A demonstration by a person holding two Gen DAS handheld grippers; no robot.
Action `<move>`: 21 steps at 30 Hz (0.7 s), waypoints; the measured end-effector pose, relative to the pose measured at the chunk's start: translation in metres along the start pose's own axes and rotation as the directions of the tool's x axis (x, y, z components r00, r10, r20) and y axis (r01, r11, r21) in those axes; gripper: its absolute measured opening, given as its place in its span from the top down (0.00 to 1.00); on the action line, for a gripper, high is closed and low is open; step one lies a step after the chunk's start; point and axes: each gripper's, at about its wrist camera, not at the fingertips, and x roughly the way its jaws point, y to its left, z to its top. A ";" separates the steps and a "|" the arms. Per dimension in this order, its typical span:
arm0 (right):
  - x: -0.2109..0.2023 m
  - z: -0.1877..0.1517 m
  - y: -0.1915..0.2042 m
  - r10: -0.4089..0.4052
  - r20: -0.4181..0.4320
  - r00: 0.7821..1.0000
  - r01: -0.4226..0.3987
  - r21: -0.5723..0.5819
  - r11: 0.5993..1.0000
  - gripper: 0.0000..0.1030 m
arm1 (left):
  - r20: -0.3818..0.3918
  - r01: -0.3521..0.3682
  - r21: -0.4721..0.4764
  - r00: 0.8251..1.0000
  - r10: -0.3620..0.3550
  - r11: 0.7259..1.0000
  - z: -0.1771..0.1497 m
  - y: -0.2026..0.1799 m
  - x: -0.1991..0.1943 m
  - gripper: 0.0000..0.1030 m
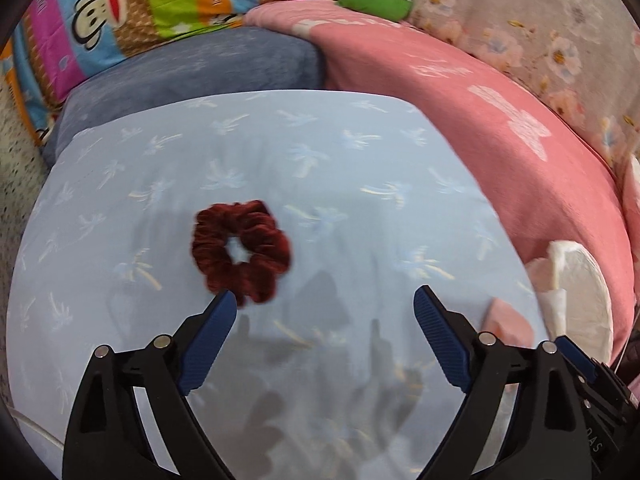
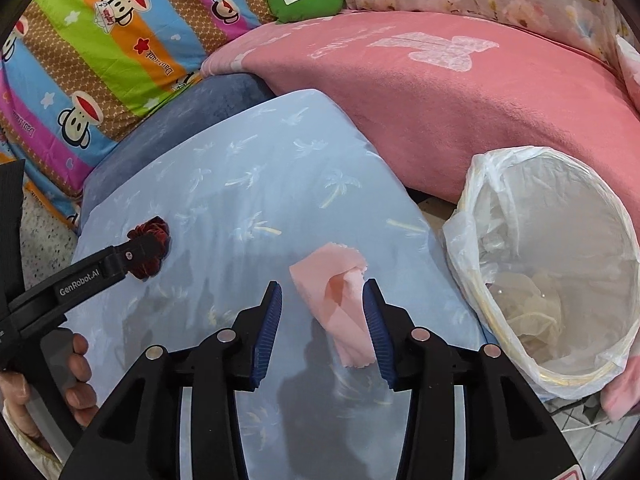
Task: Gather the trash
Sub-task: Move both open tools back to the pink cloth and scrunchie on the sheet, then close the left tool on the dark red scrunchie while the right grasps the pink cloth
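**Pink cloth framed, scrunchie half hidden**

The dark red scrunchie (image 2: 150, 246) is partly covered by the left gripper (image 1: 322, 306), spread wide and empty. The pink cloth (image 2: 340, 300) lies on the light blue cushion (image 2: 256, 184) between the parted fingers of the right gripper (image 2: 322, 300). At 3 o'clock, the lined trash bin (image 2: 472, 240) holds crumpled, indistinct wrappers.

Both tools share one build: the left tool (image 1: 320, 306) and right tool (image 2: 322, 294) have black plastic arms with round silver rivets and ribbed blue pads (image 2: 268, 332). White "GenRobot.AI" lettering marks one arm. Bare fingers (image 2: 78, 376) wrap a grey handle.
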 end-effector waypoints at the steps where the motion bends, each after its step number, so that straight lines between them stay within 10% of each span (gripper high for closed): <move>1: 0.004 0.001 0.001 -0.003 -0.005 1.000 0.003 -0.003 1.000 0.59 | -0.003 -0.008 -0.013 1.000 0.008 1.000 0.001 0.006 0.002 0.16; 16: 0.046 0.008 0.005 -0.042 -0.051 0.998 0.043 0.007 0.999 0.59 | -0.029 -0.069 -0.159 0.997 0.066 0.985 0.015 0.057 0.038 0.16; 21: 0.054 0.004 0.009 -0.038 -0.082 0.996 0.038 0.003 0.999 0.72 | -0.060 -0.020 -0.190 0.998 0.009 0.982 0.012 0.062 0.047 0.42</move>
